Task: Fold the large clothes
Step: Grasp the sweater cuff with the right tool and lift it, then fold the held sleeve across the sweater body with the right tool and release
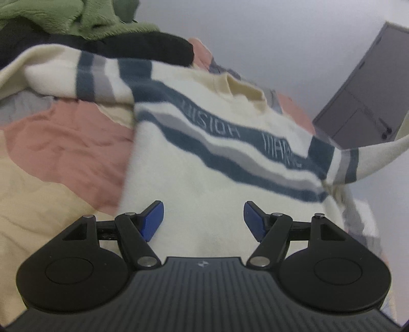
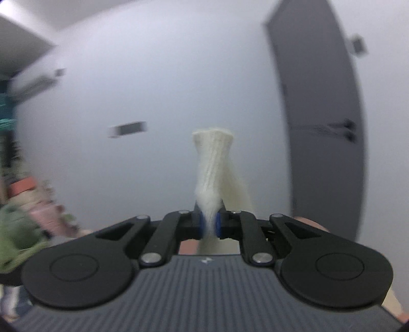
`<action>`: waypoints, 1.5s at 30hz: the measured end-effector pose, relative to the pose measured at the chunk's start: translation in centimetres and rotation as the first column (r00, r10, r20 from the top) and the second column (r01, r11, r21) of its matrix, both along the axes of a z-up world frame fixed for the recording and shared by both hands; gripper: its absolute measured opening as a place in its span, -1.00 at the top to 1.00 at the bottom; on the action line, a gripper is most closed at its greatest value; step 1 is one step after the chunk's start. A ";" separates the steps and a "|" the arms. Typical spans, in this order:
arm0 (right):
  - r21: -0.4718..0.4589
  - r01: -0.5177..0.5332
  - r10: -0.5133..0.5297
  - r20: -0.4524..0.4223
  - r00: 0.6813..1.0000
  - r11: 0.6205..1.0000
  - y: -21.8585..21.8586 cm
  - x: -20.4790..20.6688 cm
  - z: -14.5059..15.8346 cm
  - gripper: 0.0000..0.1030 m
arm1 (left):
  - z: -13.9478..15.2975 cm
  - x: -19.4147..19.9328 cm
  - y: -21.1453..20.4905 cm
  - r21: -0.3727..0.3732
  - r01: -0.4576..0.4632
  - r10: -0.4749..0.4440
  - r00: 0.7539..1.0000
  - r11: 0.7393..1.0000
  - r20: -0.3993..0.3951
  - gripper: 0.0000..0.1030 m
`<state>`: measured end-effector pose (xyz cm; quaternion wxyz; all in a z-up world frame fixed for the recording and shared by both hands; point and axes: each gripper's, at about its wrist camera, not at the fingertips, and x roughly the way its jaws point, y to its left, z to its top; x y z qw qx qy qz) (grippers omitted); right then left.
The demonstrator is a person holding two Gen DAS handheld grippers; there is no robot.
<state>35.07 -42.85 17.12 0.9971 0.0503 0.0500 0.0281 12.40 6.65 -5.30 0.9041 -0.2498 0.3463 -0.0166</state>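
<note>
A cream sweater (image 1: pixel 204 158) with dark blue and grey stripes and lettering lies spread on a bed. My left gripper (image 1: pixel 203 217) is open just above the sweater's lower body, holding nothing. One sleeve (image 1: pixel 370 158) stretches up and off to the right. My right gripper (image 2: pixel 210 224) is shut on the ribbed cream sleeve cuff (image 2: pixel 212 166), which sticks up between the blue pads and is lifted in the air, facing a wall.
The bed has a pink, cream and grey patchwork quilt (image 1: pixel 58 143). A pile of black and green clothes (image 1: pixel 76 23) lies at the far left. A grey cabinet (image 1: pixel 365 97) stands at the right; a grey door (image 2: pixel 322 115) shows in the right wrist view.
</note>
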 end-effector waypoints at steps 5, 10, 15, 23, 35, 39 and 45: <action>-0.090 -0.190 0.192 0.016 0.981 0.978 9.9 -3.3 1.3 0.78 | 0.8 -1.5 2.9 -0.082 -0.030 0.033 0.999 0.996 0.042 -0.43; -0.175 -0.364 0.360 -0.060 0.931 0.915 19.3 -6.5 -1.8 0.78 | 1.1 -2.7 5.3 -0.146 -0.019 0.030 0.997 0.989 0.069 -0.44; -0.177 -0.482 0.461 -0.148 0.875 0.858 26.7 -10.5 -7.5 0.77 | 0.7 -4.2 6.1 -0.235 0.015 0.008 0.995 0.972 0.098 -0.43; -0.114 -0.540 0.480 -0.335 0.811 0.834 32.8 -14.3 -17.9 0.75 | 1.4 -5.8 8.0 -0.223 -0.041 0.080 0.982 0.974 0.173 -0.44; -0.005 -0.649 0.539 -0.551 0.637 0.761 33.2 -16.3 -23.2 -0.24 | 1.7 -5.6 8.4 -0.238 -0.008 0.062 0.974 0.971 0.218 -0.44; 0.016 -0.673 0.570 -0.546 0.614 0.739 30.3 -18.1 -22.6 -0.24 | 1.8 -5.5 6.6 -0.203 0.046 -0.001 0.976 0.978 0.219 -0.43; 0.055 -0.563 0.511 -0.501 0.699 0.825 26.3 -17.6 -21.8 -0.24 | 2.1 -4.9 3.3 -0.048 0.099 -0.086 0.972 0.994 0.219 -0.43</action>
